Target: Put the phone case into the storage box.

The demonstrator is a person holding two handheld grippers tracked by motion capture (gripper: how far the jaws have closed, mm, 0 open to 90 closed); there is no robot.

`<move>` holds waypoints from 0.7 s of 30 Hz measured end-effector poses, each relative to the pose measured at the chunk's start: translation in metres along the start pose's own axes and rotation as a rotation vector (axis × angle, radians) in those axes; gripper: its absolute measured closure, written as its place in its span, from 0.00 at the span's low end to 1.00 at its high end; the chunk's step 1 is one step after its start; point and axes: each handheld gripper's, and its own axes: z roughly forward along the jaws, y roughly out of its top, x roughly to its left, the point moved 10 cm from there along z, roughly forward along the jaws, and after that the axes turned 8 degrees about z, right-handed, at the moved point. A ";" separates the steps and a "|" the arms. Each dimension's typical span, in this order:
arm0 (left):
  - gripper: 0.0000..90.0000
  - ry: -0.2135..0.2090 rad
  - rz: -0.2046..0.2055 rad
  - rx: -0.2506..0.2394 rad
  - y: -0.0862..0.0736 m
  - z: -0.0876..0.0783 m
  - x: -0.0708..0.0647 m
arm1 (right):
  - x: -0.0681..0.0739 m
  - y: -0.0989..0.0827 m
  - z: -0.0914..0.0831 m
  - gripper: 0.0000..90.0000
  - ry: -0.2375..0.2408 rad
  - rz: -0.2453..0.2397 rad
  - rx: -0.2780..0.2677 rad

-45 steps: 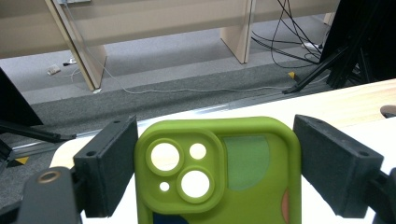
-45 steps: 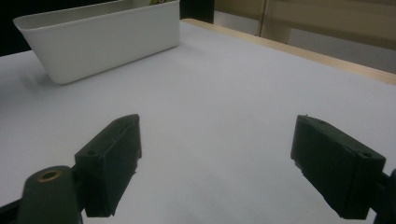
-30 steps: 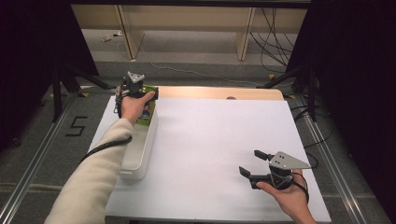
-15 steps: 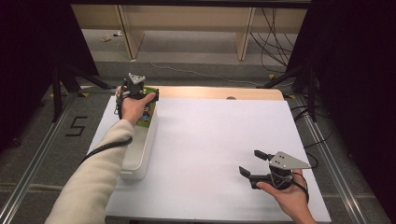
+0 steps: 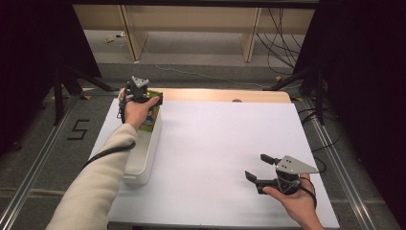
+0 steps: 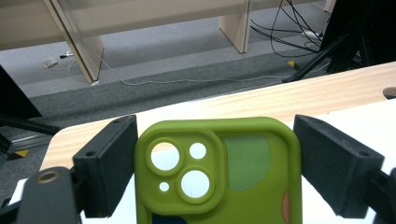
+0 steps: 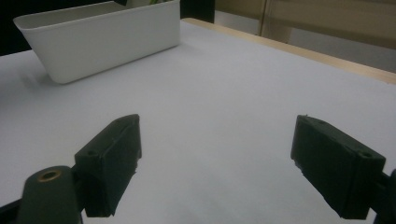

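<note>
Evidently nothing is shifting since a second ago; the left tool [image 5: 143, 92] is clamping the green phone case [image 6: 219, 170] above the white bin's [image 5: 143, 153] far end, near the tabletop's far-left corner; the right tool [image 5: 261, 168] is resting wide open, empty, so the drop looks pending.

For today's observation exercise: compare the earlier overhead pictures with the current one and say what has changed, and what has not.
Nothing has visibly changed. The left gripper stays shut on the green phone case over the far end of the white bin, and the right gripper stays open, empty, low over the white table cover.
</note>
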 end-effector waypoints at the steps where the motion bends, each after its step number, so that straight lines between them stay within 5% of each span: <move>1: 0.18 0.000 0.000 0.001 0.000 0.000 0.000 | 0.000 0.000 0.000 0.19 0.000 0.000 0.000; 21: 0.18 -0.004 -0.002 0.013 -0.005 0.000 0.000 | 0.000 0.000 0.000 0.19 0.000 -0.001 0.000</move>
